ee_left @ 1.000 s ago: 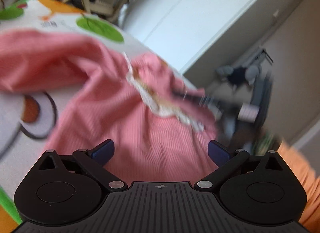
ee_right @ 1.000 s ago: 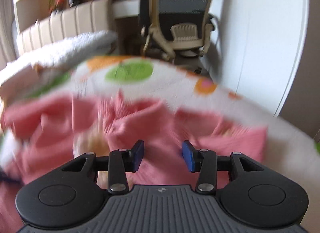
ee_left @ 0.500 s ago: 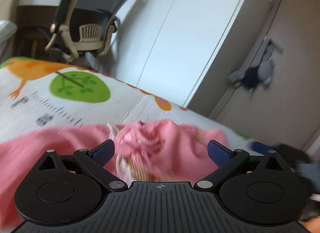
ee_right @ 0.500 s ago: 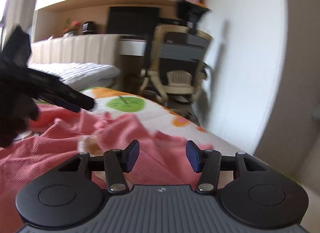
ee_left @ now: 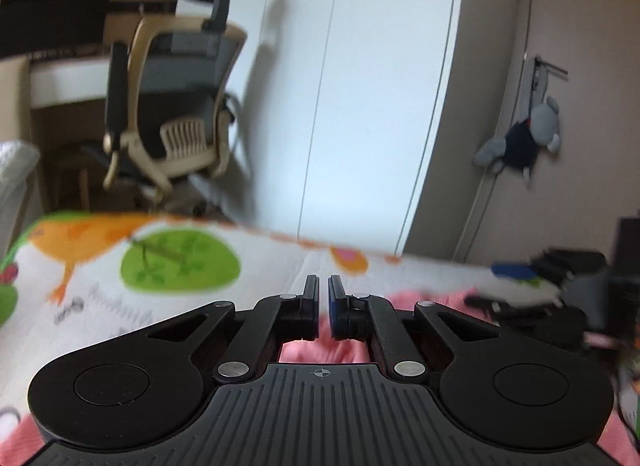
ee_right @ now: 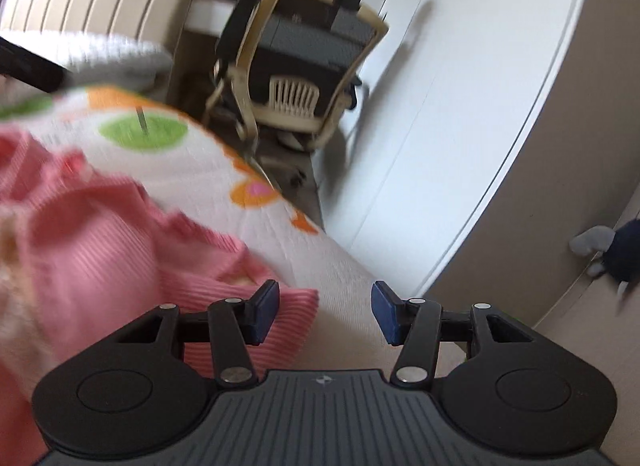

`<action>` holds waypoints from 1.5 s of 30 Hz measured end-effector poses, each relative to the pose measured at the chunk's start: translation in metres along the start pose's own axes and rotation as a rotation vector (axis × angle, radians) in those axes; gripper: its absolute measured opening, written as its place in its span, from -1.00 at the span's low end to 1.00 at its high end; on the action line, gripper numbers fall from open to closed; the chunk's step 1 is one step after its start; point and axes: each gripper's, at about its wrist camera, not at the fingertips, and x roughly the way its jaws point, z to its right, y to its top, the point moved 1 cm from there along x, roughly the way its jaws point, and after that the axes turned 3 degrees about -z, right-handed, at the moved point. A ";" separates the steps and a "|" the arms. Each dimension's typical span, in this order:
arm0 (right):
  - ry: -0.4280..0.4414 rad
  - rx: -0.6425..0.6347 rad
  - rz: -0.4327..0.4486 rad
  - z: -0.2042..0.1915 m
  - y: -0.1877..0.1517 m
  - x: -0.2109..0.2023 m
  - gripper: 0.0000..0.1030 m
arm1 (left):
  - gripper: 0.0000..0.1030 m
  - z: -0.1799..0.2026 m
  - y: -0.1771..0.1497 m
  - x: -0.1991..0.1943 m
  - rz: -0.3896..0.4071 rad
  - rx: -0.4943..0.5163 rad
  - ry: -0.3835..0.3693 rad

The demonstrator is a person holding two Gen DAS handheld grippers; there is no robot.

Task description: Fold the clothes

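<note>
Pink garment (ee_right: 92,250) lies left of the wide-open right gripper (ee_right: 325,312), hem corner at its left finger; left gripper (ee_left: 323,302) nearly shut, grip unclear.

From my left wrist camera, the garment (ee_left: 304,352) lies on the quilt (ee_left: 260,278) directly under and behind the left gripper (ee_left: 323,298), spreading off to the right. Beyond the quilt's far edge the office chair (ee_left: 176,105) stands at the left, the wardrobe doors (ee_left: 360,85) in the middle, and a stuffed toy (ee_left: 520,143) hangs on the wall to the right. What I take to be the right gripper sits at the right edge, too blurred to be sure.

From my right wrist camera, the garment (ee_right: 100,250) lies left of the right gripper (ee_right: 325,308), its corner touching the left finger (ee_right: 262,312). Bare quilt (ee_right: 340,278) lies between the fingers, the chair (ee_right: 304,49) stands behind, and the toy (ee_right: 612,250) is far right.
</note>
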 end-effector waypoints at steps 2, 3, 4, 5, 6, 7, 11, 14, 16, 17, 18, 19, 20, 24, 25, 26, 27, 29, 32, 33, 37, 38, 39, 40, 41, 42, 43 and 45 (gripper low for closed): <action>-0.030 -0.009 -0.017 0.000 -0.009 0.007 -0.01 | -0.60 -0.012 -0.012 0.004 -0.034 -0.058 -0.065; -0.024 0.006 -0.028 0.001 -0.014 0.008 -0.01 | -0.39 -0.016 -0.016 0.010 -0.050 -0.083 -0.089; -0.016 0.019 -0.037 0.002 -0.019 0.009 -0.01 | 0.14 -0.020 -0.019 0.016 -0.067 -0.108 -0.113; -0.011 0.026 -0.039 0.003 -0.023 0.009 -0.01 | 0.38 -0.023 -0.022 0.023 -0.083 -0.131 -0.133; -0.011 0.022 -0.031 0.002 -0.026 0.007 -0.01 | 0.39 -0.023 -0.024 0.032 -0.102 -0.146 -0.133; -0.010 0.019 -0.026 0.001 -0.027 0.005 -0.01 | 0.42 -0.021 -0.024 0.042 -0.125 -0.161 -0.134; -0.002 0.022 -0.032 0.000 -0.028 0.009 0.00 | 0.22 -0.003 -0.023 0.072 -0.185 -0.140 -0.113; -0.007 0.053 -0.036 0.005 -0.029 0.007 0.06 | -0.68 0.011 -0.019 0.064 -0.146 -0.057 -0.072; -0.025 0.069 -0.035 0.006 -0.030 0.007 0.06 | -0.71 0.013 -0.015 0.038 -0.079 -0.045 -0.089; -0.036 0.073 -0.034 0.007 -0.030 0.007 0.06 | -0.72 0.013 -0.015 0.024 -0.062 -0.035 -0.091; -0.043 0.077 -0.035 0.007 -0.030 0.008 0.06 | -0.72 0.012 -0.017 0.013 -0.069 -0.023 -0.092; -0.046 0.079 -0.037 0.007 -0.030 0.008 0.06 | -0.76 0.010 -0.023 0.007 -0.098 -0.015 -0.087; -0.048 0.081 -0.039 0.006 -0.030 0.009 0.06 | -0.80 0.008 -0.030 0.001 -0.129 -0.005 -0.079; -0.031 0.097 -0.042 0.010 -0.029 0.008 0.06 | -0.71 -0.005 -0.061 0.002 -0.248 0.013 -0.025; -0.023 0.107 -0.040 0.012 -0.028 0.007 0.06 | -0.62 -0.013 -0.062 -0.001 -0.231 -0.040 -0.056; -0.011 0.124 -0.033 0.015 -0.028 0.003 0.06 | -0.38 -0.021 -0.061 -0.003 -0.212 -0.093 -0.087; 0.002 0.145 -0.025 0.019 -0.027 -0.001 0.06 | -0.21 -0.027 -0.057 -0.006 -0.178 -0.144 -0.118; 0.030 0.195 -0.009 0.028 -0.027 -0.011 0.06 | 0.37 -0.034 -0.047 -0.010 -0.115 -0.200 -0.163; 0.037 0.189 -0.005 0.026 -0.035 -0.019 0.06 | 0.65 -0.021 -0.037 0.009 -0.125 -0.142 -0.125; 0.029 0.165 -0.007 0.021 -0.040 -0.018 0.06 | 0.65 -0.016 -0.036 0.020 -0.147 -0.123 -0.098; -0.023 0.101 -0.022 0.007 -0.047 -0.015 0.06 | -0.39 0.000 -0.038 0.051 -0.207 -0.066 -0.051; -0.040 0.081 -0.035 0.004 -0.047 -0.013 0.06 | -0.43 0.004 -0.033 0.048 -0.176 -0.037 -0.051; -0.057 0.061 -0.045 0.000 -0.047 -0.011 0.06 | -0.43 0.007 -0.028 0.044 -0.145 -0.008 -0.051; -0.073 0.040 -0.048 -0.004 -0.046 -0.010 0.06 | -0.42 0.011 -0.024 0.040 -0.116 0.022 -0.050; -0.090 0.020 -0.051 -0.007 -0.046 -0.009 0.06 | -0.39 0.011 -0.020 0.036 -0.102 0.057 -0.046; -0.107 0.000 -0.052 -0.011 -0.045 -0.009 0.06 | -0.37 0.010 -0.018 0.033 -0.091 0.090 -0.035; -0.123 -0.020 -0.050 -0.014 -0.046 -0.009 0.06 | -0.38 0.006 -0.018 0.031 -0.096 0.105 0.009; -0.153 -0.056 -0.046 -0.021 -0.046 -0.009 0.06 | -0.43 -0.008 -0.019 0.025 -0.097 0.135 0.115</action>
